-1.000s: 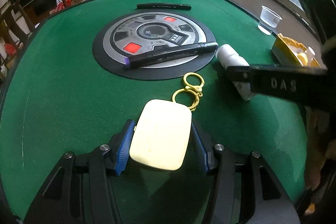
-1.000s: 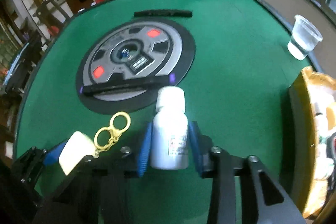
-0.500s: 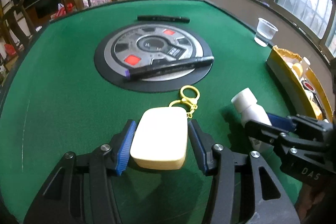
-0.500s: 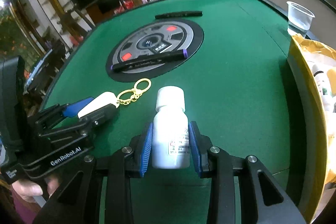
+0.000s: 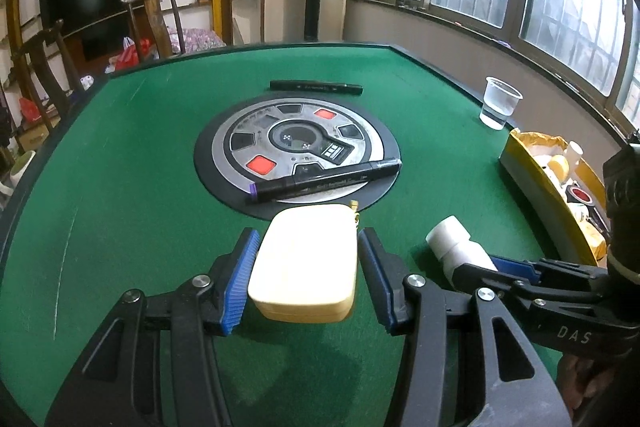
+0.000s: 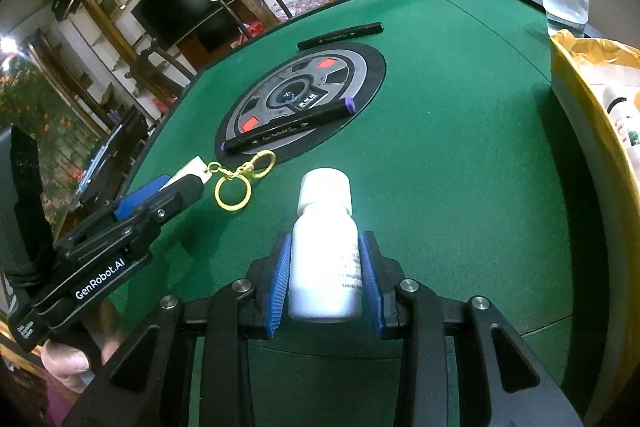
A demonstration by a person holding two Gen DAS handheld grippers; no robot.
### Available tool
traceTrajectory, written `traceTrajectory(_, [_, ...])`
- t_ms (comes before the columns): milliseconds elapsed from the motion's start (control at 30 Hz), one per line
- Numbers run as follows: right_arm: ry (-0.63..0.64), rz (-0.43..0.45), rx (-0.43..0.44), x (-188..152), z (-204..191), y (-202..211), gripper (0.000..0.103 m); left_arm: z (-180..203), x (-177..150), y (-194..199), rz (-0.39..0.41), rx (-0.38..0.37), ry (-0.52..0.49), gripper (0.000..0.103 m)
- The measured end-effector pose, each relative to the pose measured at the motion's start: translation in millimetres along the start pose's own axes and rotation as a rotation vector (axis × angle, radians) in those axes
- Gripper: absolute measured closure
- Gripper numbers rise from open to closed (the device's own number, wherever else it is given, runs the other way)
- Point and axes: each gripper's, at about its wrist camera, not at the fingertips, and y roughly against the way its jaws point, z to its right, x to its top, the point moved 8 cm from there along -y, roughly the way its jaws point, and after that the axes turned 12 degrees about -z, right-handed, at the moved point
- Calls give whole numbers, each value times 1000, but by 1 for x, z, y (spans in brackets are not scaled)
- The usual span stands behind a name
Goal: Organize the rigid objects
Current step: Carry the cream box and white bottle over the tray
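My left gripper (image 5: 306, 277) is shut on a cream rectangular case (image 5: 306, 261) with a gold keyring (image 6: 240, 179) hanging from it, held above the green table. My right gripper (image 6: 326, 277) is shut on a white pill bottle (image 6: 326, 251), cap forward; the bottle also shows in the left wrist view (image 5: 458, 247). A black marker with a purple end (image 5: 324, 181) lies across the round centre panel (image 5: 296, 147). A second black marker (image 5: 316, 87) lies behind the panel.
A yellow-lined box (image 5: 560, 187) holding several small items stands at the table's right edge. A clear plastic cup (image 5: 500, 103) stands behind it. Wooden chairs (image 5: 156, 23) stand beyond the far left edge.
Both grippers have lifted and pulled back with their objects; the case and keyring have left the felt, and the views now tilt up toward the room.
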Motion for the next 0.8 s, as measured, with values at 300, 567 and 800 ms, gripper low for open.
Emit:
traceTrajectory(300, [21, 44, -37, -3, -3, 16, 73, 4, 3, 11, 46, -13, -9, 54])
traceTrajectory(567, [13, 70, -34, -4, -1, 34, 73, 11, 4, 17, 79, -28, -26, 54])
traceTrajectory(800, [4, 97, -35, -6, 8, 56, 73, 33, 6, 26, 97, -50, -49, 53])
